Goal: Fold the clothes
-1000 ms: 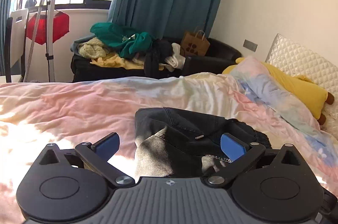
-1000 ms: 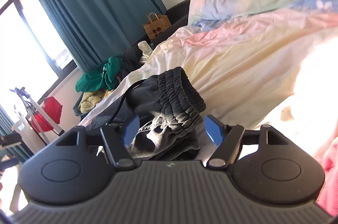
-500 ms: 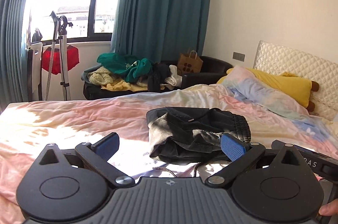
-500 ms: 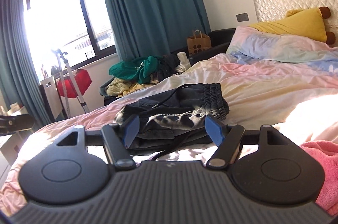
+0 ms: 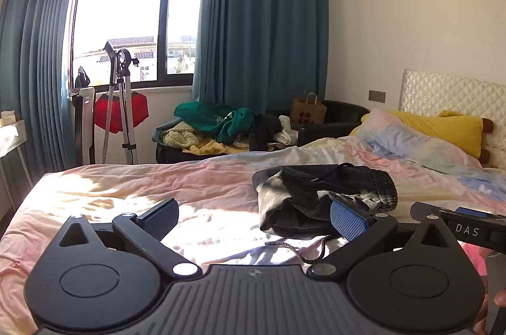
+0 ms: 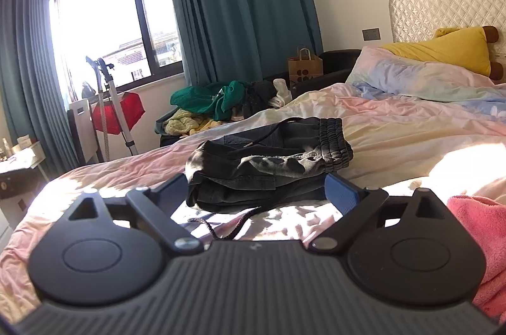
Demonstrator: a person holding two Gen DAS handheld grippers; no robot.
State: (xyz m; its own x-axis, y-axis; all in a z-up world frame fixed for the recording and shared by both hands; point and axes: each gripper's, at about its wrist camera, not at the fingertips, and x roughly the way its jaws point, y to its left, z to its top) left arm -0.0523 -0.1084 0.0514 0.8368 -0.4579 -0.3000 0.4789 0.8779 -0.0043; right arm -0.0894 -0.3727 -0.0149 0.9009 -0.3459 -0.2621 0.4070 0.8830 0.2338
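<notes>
From the left wrist view, the left claw (image 5: 254, 216) sits low over the bed (image 5: 132, 192), its two blue-padded fingers spread wide with nothing between them but sunlit pastel bedding. The folded dark trousers (image 5: 322, 195) lie on the bed ahead and to the right, with the elastic waistband toward the pillows and a drawstring (image 5: 295, 249) trailing onto the sheet in front. The right pad overlaps the near edge of the bundle in this picture, though whether it touches the cloth is hard to say from this angle. Part of the right claw (image 5: 468, 216) juts in at the right edge. Beyond the bed a pile of clothes (image 5: 218, 126) rests on a dark sofa beside a paper bag (image 5: 308, 112), and a yellow pillow (image 5: 442, 126) leans at the headboard.

From the right wrist view, the right claw (image 6: 254, 192) faces the same trousers (image 6: 268, 158) head-on. Its jaws are opening and stand wide, the pads flanking the near end of the bundle without pressing on it. The drawstring (image 6: 221, 224) curls on the sheet between the fingers. A pink towel (image 6: 477, 237) lies on the bed at the right.
</notes>
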